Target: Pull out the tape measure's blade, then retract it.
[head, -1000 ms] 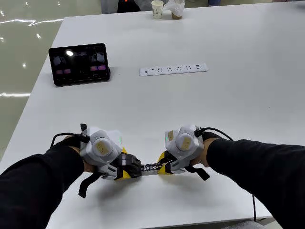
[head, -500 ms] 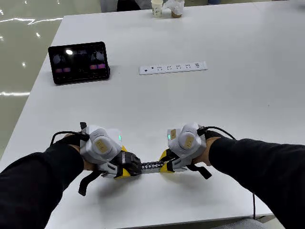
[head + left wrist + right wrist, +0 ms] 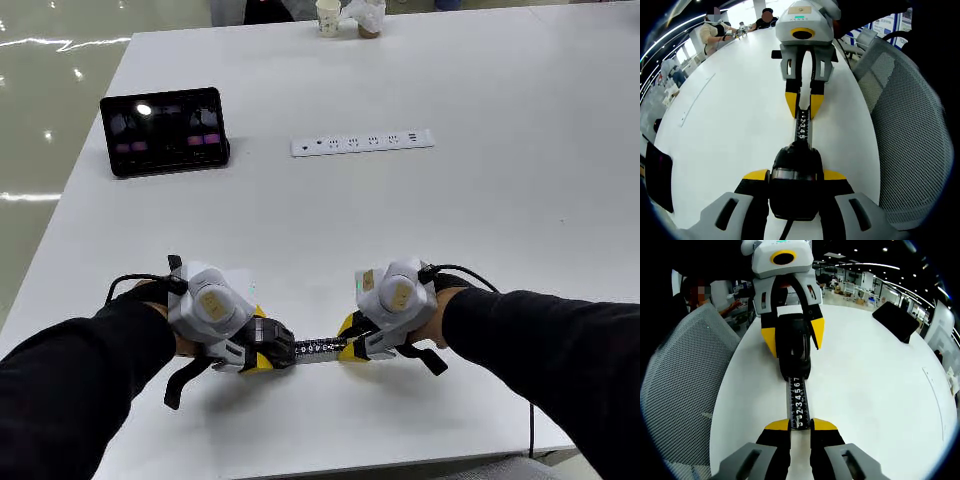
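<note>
Two claws (image 3: 266,347) (image 3: 348,345), one tape measure (image 3: 796,175), one tablet (image 3: 165,131), one power strip (image 3: 362,143)

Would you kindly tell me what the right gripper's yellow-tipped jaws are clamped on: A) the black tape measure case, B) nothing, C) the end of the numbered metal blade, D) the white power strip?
C: the right gripper pinches the tip of the numbered metal blade; the left gripper holds the black tape measure case.

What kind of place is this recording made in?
Probably an open-plan office or lab: a long white table with a power strip and a tablet on it, a mesh chair beside it.
</note>
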The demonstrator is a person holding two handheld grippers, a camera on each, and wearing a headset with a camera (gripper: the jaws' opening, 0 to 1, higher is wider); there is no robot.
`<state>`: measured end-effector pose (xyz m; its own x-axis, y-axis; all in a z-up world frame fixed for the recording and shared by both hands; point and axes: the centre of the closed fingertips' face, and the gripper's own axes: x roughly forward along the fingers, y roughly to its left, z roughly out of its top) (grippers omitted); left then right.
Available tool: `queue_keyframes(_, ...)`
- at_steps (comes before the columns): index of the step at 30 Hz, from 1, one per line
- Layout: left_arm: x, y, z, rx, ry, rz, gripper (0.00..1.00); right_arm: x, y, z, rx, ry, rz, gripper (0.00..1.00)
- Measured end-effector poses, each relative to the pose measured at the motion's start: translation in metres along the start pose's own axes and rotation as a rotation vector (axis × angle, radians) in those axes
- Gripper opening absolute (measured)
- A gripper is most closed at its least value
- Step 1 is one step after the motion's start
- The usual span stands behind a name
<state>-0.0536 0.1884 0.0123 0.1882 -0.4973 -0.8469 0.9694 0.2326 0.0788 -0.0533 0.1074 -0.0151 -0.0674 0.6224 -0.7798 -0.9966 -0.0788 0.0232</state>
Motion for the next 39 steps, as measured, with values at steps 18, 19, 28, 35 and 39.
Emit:
queue_keyframes(18,0.000,-0.001,0.001,0.004,-0.004,-0.002,0.32,-0.006,-0.001,-0.007,0.004,0.003,0.000,0.11)
queue_keyframes(19,0.000,-0.001,0.001,0.005,-0.004,-0.002,0.32,-0.006,-0.001,-0.007,-0.003,0.004,0.002,0.11)
queue_keyframes(28,0.000,-0.001,0.001,0.007,-0.004,-0.002,0.32,-0.010,-0.002,-0.013,0.004,0.002,0.004,0.11)
queue_keyframes(35,0.000,-0.001,0.001,0.010,-0.007,-0.004,0.32,-0.012,-0.003,-0.016,0.004,0.004,0.003,0.11)
queue_keyframes(39,0.000,-0.001,0.001,0.010,-0.006,-0.004,0.32,-0.014,-0.002,-0.018,0.007,0.007,0.004,0.11)
